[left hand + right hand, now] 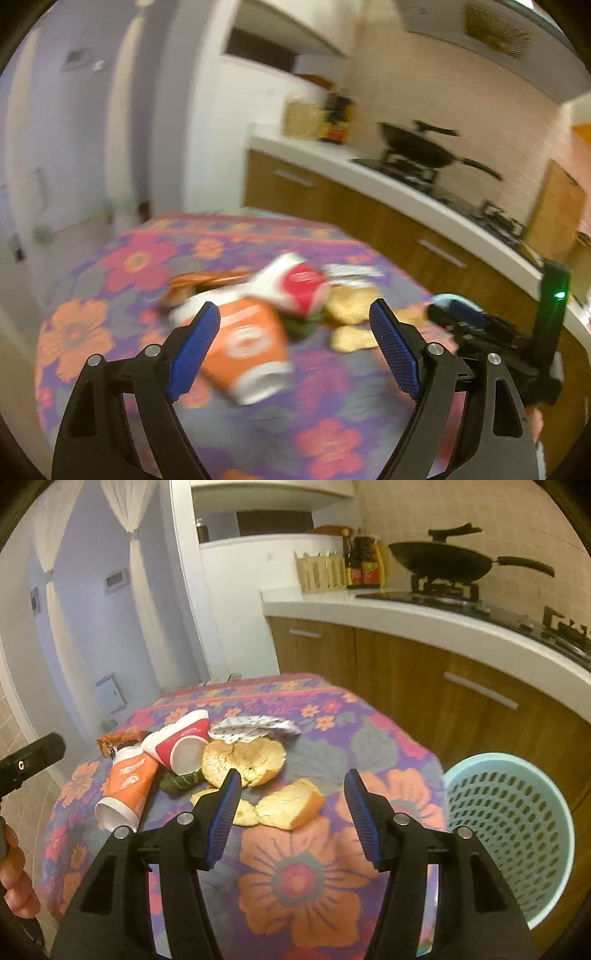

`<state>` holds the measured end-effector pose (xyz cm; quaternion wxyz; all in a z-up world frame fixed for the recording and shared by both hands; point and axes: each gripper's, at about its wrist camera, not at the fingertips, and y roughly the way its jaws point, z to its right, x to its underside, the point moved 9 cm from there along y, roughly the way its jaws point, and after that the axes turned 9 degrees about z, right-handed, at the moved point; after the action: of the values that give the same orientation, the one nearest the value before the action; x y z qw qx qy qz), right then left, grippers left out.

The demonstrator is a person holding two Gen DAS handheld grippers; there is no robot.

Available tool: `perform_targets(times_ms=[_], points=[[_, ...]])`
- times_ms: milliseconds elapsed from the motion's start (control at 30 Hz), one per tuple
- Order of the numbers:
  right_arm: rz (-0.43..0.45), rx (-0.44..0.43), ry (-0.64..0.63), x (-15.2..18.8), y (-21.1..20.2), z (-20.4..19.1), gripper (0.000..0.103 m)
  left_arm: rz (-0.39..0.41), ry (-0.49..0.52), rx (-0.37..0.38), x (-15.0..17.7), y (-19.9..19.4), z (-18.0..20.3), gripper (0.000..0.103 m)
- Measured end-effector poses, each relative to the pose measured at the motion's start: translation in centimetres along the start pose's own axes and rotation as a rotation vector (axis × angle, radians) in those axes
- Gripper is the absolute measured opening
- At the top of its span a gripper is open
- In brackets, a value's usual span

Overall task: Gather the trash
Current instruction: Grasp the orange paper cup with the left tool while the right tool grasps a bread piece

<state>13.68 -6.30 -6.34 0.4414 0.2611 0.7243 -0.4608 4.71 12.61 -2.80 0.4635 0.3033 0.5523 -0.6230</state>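
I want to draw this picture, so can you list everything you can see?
Cups: two, orange and red, lying on the table's left.
Peel: several pieces, yellow, mid-table.
Wrapper: one, white with dots, behind the peel.
Leaf: one, green, under the red cup.
Brown wrapper: one, behind the cups.
Tablecloth: one, flowery purple, covering the table.
Basket: one, light blue, right of the table.
Wok: one, black, on the stove.
Bottles: several, dark, on the counter.
Wicker basket: one, beside the bottles.
Left hand-held gripper: open, empty.
Right hand-held gripper: open, empty.
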Motion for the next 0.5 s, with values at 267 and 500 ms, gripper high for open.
perform_targets(times_ms=[267, 500], points=[[-0.053, 0.03, -0.017, 0.8, 3.1, -1.3, 0.054, -0.156, -0.16, -0.063, 4.5, 3.3, -7.5, 0.079], [-0.043, 0.051, -0.057, -0.5, 4.4, -1.5, 0.054, -0.234, -0.324, 0.007, 6.1, 5.9, -9.2, 0.071]])
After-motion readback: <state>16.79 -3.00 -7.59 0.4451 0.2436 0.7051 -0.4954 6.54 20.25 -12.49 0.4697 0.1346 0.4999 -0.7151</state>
